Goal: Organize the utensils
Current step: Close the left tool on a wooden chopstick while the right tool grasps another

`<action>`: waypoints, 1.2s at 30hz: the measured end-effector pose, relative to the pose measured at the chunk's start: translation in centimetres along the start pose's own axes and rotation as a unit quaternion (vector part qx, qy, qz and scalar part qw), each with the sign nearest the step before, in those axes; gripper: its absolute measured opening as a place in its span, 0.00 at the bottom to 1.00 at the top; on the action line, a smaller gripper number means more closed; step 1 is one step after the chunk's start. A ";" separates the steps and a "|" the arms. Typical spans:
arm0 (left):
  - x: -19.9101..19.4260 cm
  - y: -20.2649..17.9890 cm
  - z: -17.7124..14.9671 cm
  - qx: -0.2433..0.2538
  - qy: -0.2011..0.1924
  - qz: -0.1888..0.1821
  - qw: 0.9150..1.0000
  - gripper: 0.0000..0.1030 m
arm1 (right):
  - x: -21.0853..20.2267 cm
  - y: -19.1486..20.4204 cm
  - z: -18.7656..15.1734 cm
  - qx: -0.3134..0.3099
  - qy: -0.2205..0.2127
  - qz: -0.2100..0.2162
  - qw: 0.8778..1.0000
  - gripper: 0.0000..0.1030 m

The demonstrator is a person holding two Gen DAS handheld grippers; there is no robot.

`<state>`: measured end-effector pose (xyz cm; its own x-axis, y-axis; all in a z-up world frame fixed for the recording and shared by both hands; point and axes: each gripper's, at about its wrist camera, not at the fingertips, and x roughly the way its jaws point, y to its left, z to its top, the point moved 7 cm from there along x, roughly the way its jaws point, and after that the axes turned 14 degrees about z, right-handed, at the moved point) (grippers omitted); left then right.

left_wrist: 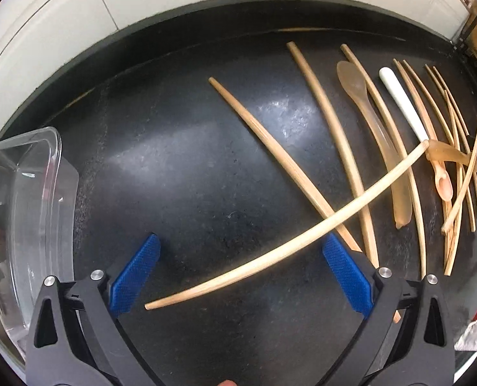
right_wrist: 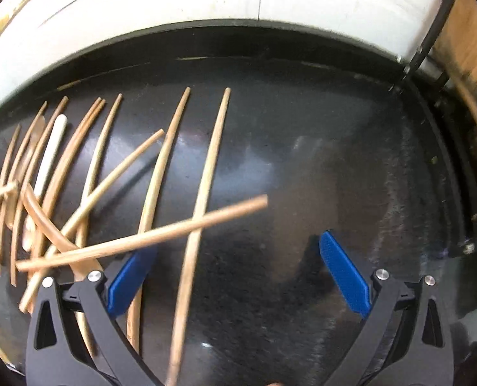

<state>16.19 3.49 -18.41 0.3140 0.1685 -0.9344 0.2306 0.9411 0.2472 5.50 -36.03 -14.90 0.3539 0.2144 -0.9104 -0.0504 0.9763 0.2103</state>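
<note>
Chopstick (left_wrist: 286, 228) crosswise between open left tool (left_wrist: 238, 273) fingers

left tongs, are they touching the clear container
Apart. In the left wrist view the left tongs are open over the dark counter, and the clear container sits off to their left with counter showing between it and the blue pads.

Both wrist views look steeply down, close over the black countertop (left_wrist: 190, 167), sharing the scattered chopsticks (right_wrist: 161, 167).
</note>
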 end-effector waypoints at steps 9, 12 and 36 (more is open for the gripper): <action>0.0 -1.9 -0.2 0.017 -0.068 -0.006 0.998 0.95 | 0.6 0.6 0.2 0.010 -0.006 -0.005 1.000 0.95; -0.2 -3.5 -0.3 0.045 -0.085 -0.016 0.995 0.95 | 0.7 0.7 0.3 -0.006 -0.006 0.002 1.000 0.95; -7.6 -7.6 0.1 -0.114 -0.141 -0.073 0.981 0.05 | -5.3 3.2 -1.1 -0.001 -0.063 0.023 0.998 0.06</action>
<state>12.11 -4.99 -13.21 0.5422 -0.0293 -0.8398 0.0894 0.9957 0.0229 2.41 -33.97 -9.74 0.4657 0.2536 -0.8478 -0.0708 0.9657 0.2499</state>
